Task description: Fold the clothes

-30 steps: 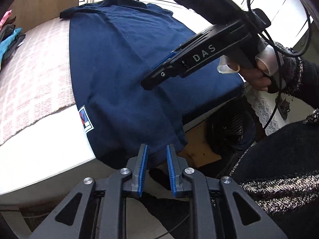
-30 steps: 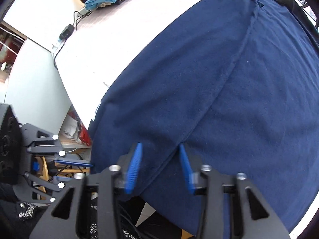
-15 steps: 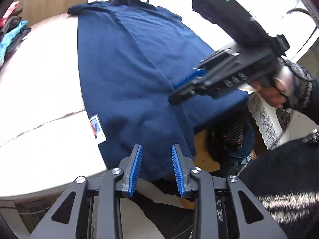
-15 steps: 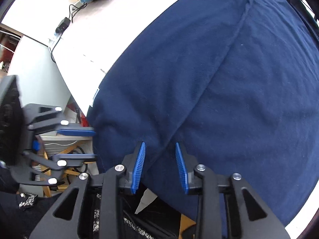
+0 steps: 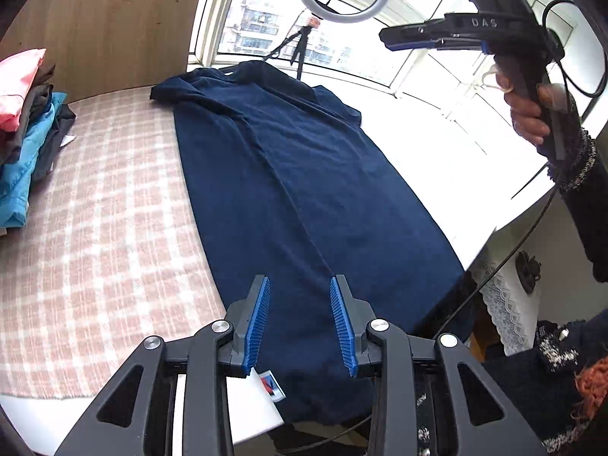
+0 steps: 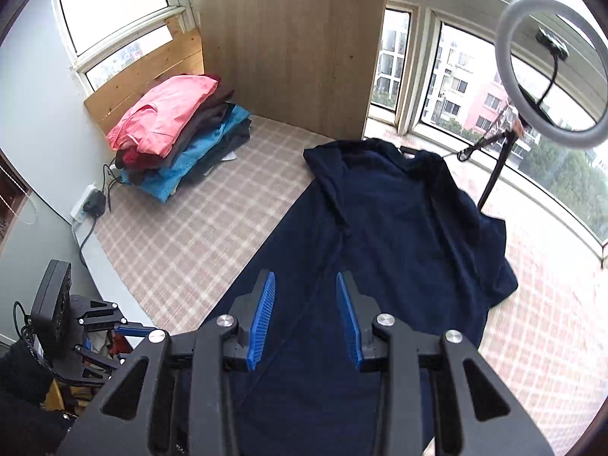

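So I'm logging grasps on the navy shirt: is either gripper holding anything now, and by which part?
Nothing is held. The left gripper and right gripper are opening, empty, above the navy shirt.

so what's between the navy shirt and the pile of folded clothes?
Only bare checked blanket lies between the navy shirt and the pile of folded clothes; the right wrist view shows it best.

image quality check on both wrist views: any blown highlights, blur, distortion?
Left wrist view: window side blown out white, navy shirt sharp, strong fisheye bend. Right wrist view: even exposure, buildings outside readable, clothes pile sharp, checked cloth washed out and soft at right edge.
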Motion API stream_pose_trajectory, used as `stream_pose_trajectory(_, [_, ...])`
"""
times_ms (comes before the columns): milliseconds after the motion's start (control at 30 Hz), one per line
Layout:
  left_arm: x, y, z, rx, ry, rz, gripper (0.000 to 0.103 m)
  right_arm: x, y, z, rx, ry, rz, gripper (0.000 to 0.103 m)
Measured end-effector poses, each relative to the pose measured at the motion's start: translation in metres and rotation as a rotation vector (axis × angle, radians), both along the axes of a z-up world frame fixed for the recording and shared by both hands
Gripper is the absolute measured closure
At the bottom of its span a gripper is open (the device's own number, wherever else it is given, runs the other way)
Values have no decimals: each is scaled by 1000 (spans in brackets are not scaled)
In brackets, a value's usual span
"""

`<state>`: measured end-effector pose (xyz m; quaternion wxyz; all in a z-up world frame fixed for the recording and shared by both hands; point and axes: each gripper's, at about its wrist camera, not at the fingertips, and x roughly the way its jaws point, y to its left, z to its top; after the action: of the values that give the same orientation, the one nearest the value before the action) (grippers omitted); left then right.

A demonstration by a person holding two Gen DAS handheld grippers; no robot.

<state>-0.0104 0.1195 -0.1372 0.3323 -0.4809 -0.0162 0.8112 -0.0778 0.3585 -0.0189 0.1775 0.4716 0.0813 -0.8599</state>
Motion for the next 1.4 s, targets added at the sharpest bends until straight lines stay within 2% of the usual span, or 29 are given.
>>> stream_pose_trajectory(67, [-18, 10, -6, -21, -2, 20, 71, -29, -15, 1, 76, 59, 24, 62])
stream_pose_trajectory(233, [-40, 29, -49, -148, -43, 54, 71, -134, -71, -34, 28, 65, 107, 60])
stream_pose_trajectory(367, [-51, 47, -83, -185, -145, 77, 71, -208, -106, -101, 106, 19, 122, 60])
stream_pose_trajectory(433, [-49, 50, -90, -206, -145, 84, 71, -239, -121, -139, 173, -4, 117, 60])
stream_pose_trajectory(500, [-49, 50, -92, -198, -152, 93, 64, -255, -137, -168, 237, -9, 141, 60])
stream_pose_trajectory(700, [-57, 45, -94, -137, -203, 131, 63, -275, -167, -227, 507, 56, 189, 60])
stream_pose_trajectory(767, [-58, 45, -95, -133, -208, 132, 63, -282, -158, -233, 481, 31, 190, 61])
stream_pose_trajectory(833, [-58, 47, -94, -146, -203, 121, 63, -290, -139, -226, 367, 8, 164, 81])
stream_pose_trajectory(867, [-58, 48, -94, -152, -200, 116, 62, -296, -125, -218, 288, -9, 141, 93])
stream_pose_trajectory(967, [-62, 56, -90, -166, -198, 103, 57, -315, -57, -192, -69, -94, 38, 93])
stream_pose_trajectory(1000, [-61, 56, -90, -174, -193, 96, 56, -323, -31, -187, -159, -116, -14, 93])
stream_pose_trajectory(1067, [-58, 58, -90, -196, -181, 81, 56, -331, 14, -183, -184, -94, -149, 91])
stream_pose_trajectory(1100, [-58, 59, -90, -202, -178, 75, 55, -335, 36, -182, -193, -82, -218, 74])
stream_pose_trajectory(1167, [-57, 59, -90, -202, -178, 69, 52, -340, 57, -179, -175, -96, -275, 51])
stream_pose_trajectory(1233, [-58, 59, -90, -199, -184, 67, 51, -338, 71, -172, -192, -75, -290, 51])
stream_pose_trajectory(1400, [-59, 58, -90, -199, -191, 49, 48, -345, 36, -169, -90, -41, -121, 50])
